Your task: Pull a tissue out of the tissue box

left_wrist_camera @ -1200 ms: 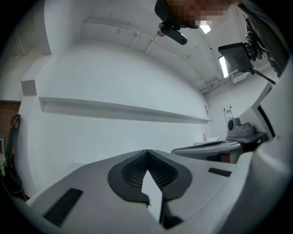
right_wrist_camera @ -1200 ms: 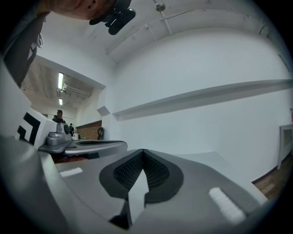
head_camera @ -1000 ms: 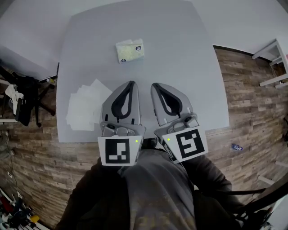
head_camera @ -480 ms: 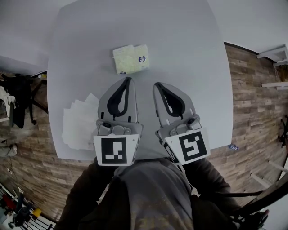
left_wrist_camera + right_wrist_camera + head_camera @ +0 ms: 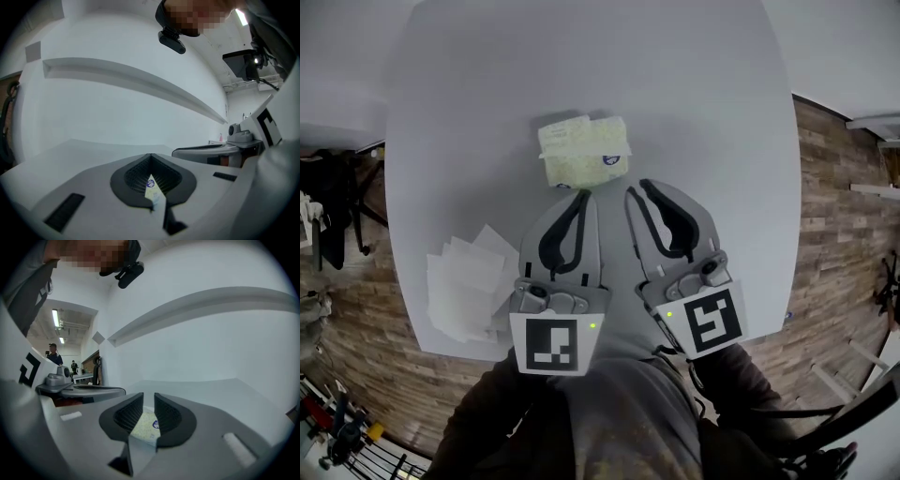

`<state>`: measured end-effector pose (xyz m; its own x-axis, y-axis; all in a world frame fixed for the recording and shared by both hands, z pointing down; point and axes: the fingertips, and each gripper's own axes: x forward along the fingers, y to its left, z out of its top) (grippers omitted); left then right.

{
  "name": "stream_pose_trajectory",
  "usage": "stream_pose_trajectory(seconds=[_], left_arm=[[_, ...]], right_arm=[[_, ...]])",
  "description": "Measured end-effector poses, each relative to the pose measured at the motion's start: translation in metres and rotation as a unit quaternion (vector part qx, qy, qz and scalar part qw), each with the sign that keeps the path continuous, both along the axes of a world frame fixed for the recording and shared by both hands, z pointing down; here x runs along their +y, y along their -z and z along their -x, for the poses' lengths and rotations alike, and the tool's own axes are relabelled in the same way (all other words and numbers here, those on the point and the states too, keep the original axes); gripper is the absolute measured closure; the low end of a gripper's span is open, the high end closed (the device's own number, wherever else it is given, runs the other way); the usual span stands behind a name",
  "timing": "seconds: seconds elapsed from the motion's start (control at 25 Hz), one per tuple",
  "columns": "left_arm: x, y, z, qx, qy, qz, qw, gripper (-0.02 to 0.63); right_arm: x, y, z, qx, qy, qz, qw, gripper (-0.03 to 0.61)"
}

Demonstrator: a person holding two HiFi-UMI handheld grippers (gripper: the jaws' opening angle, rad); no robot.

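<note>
Tissue pack lies on the table just ahead of both tips. Left tongs are clenched, empty; right tongs have just been parting slightly, nothing between them. Unpinned, the light pack could slide along rather than yield a tissue.

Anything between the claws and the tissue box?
Nothing visible. The tissue box lies just ahead of the left claw and right claw; the right's jaws have just been opening, nothing between them.
</note>
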<state>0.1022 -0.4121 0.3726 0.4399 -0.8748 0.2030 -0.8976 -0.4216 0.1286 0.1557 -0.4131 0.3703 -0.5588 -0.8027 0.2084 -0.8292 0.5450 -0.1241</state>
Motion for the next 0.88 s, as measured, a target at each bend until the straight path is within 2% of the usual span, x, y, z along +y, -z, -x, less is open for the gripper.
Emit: stream_pose_trajectory(seconds=[0.08, 0.16, 0.32, 0.44, 0.68, 0.76, 0.8, 0.88], left_arm=[[-0.004, -0.009, 0.001, 0.005, 0.003, 0.011, 0.9999, 0.612], [-0.009, -0.018, 0.002, 0.01, 0.006, 0.02, 0.9997, 0.612], [-0.016, -0.034, 0.004, 0.018, 0.008, 0.034, 0.9992, 0.612], [-0.02, -0.043, 0.006, 0.021, 0.015, 0.043, 0.9987, 0.612], [-0.029, -0.058, 0.009, 0.025, 0.015, 0.053, 0.9982, 0.612], [-0.031, -0.06, 0.008, 0.026, 0.015, 0.054, 0.9981, 0.612], [-0.031, -0.062, 0.008, 0.026, 0.015, 0.054, 0.9981, 0.612], [-0.033, -0.065, 0.008, 0.025, 0.014, 0.056, 0.998, 0.612]], right_arm=[[-0.006, -0.008, 0.002, 0.012, 0.019, 0.004, 1.0, 0.474], [-0.013, -0.02, 0.003, 0.029, 0.031, 0.012, 0.999, 0.44], [-0.026, -0.045, 0.008, 0.061, 0.047, 0.017, 0.997, 0.425], [-0.034, -0.057, 0.009, 0.096, 0.059, 0.001, 0.994, 0.425], [-0.052, -0.071, 0.013, 0.115, 0.064, -0.014, 0.991, 0.425], [-0.054, -0.075, 0.015, 0.125, 0.066, -0.014, 0.99, 0.429], [-0.055, -0.076, 0.015, 0.128, 0.065, -0.014, 0.99, 0.458], [-0.055, -0.077, 0.015, 0.129, 0.067, -0.015, 0.989, 0.575]])
